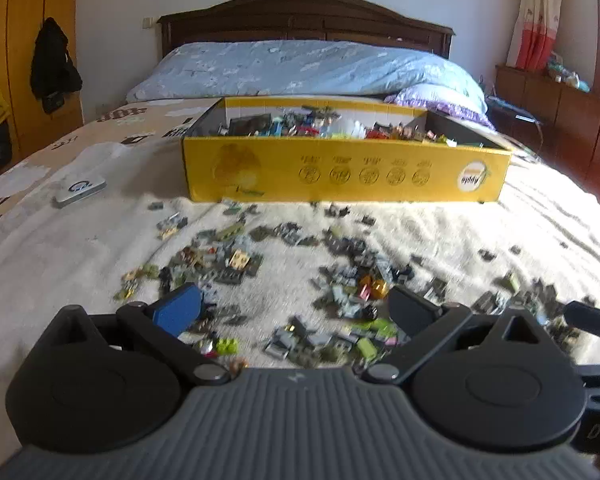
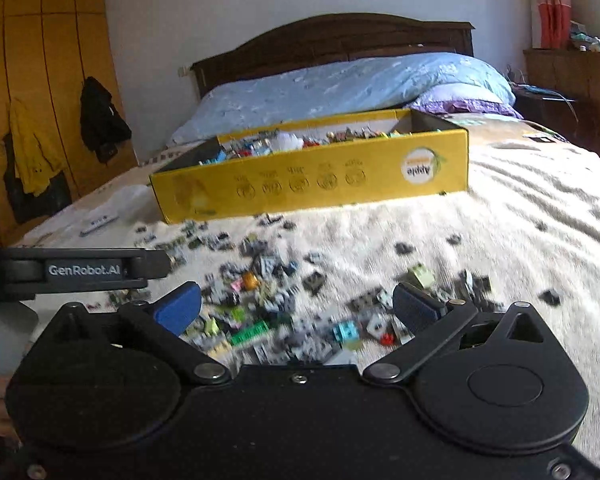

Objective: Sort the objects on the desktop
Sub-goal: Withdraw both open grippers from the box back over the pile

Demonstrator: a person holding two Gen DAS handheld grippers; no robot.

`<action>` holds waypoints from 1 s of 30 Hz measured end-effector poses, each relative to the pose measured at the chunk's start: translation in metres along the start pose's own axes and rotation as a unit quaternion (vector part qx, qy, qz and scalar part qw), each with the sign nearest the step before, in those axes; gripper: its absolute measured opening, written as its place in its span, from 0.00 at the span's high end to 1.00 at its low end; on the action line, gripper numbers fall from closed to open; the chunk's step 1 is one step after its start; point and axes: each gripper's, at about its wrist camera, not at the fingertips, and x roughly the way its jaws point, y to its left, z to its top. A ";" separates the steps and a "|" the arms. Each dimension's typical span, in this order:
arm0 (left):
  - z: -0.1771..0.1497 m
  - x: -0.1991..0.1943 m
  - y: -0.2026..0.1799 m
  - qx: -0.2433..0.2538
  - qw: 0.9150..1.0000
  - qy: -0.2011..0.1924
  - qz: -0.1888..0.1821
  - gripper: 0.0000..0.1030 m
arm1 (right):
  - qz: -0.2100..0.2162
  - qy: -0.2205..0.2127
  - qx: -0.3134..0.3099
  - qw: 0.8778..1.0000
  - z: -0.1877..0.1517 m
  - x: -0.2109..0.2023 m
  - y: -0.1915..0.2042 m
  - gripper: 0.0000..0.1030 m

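both hand-held grippers are wide open with nothing in them: left hand-held gripper [image 1: 296, 312] and right hand-held gripper [image 2: 298, 310] hang over the scattered toy bricks [image 1: 284, 280] on the bed [image 1: 480, 232]. the yellow cardboard box [image 1: 340, 172], already part full, sits at 12 o'clock past the pile. my take: don't scoop into the thick clump. pick one loner, like the pale green brick [image 2: 420, 276] at 1 o'clock of the right one, come down straight, close on its flat sides. the blanket's soft, so pressing in will probably bury small bits.
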 end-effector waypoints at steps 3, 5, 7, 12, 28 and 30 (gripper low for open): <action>-0.010 0.007 -0.002 0.015 1.000 0.013 0.012 0.00 | -0.002 0.010 0.008 1.000 -0.006 0.005 -0.003 0.01; -0.016 0.012 -0.003 0.017 1.000 0.025 0.009 0.00 | -0.007 0.021 0.018 1.000 -0.010 0.010 -0.005 0.01; -0.021 0.015 -0.003 0.014 0.999 0.032 0.002 0.00 | -0.013 0.032 0.028 0.999 -0.013 0.015 -0.008 0.01; -0.024 0.015 -0.009 0.030 0.999 0.029 0.007 0.00 | -0.014 0.045 0.036 0.998 -0.018 0.022 -0.010 0.01; -0.023 0.016 -0.007 0.014 0.999 0.035 0.008 0.00 | -0.018 0.055 0.042 0.997 -0.022 0.031 -0.011 0.01; -0.024 0.015 -0.004 0.005 1.000 0.030 0.006 0.00 | -0.018 0.058 0.040 0.997 -0.021 0.032 -0.011 0.01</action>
